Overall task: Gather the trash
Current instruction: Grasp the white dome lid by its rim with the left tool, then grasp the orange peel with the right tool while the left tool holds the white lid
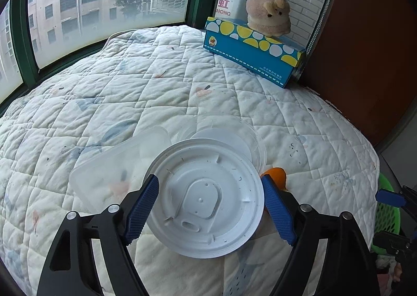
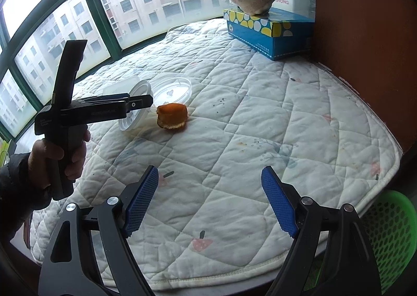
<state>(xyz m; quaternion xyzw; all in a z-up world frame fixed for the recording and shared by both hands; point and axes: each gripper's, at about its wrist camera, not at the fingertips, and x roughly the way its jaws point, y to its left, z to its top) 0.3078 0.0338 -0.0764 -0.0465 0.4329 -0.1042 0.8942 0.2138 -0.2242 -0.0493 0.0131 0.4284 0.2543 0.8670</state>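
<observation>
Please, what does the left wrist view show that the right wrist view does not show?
Only the left wrist view: the white lid face-on between the left gripper pads, and the flat clear tray beside it.
Only the right wrist view: the person's hand holding the left gripper, the whole orange peel, and the open, empty right gripper.
Both: quilt, blue box, plush toy, green basket.

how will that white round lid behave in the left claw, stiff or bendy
The white lid looks like thin moulded plastic, so probably light and somewhat bendy when squeezed edge to edge. Its smooth rim might slip against the left claw pads, which stand at both edges.
</observation>
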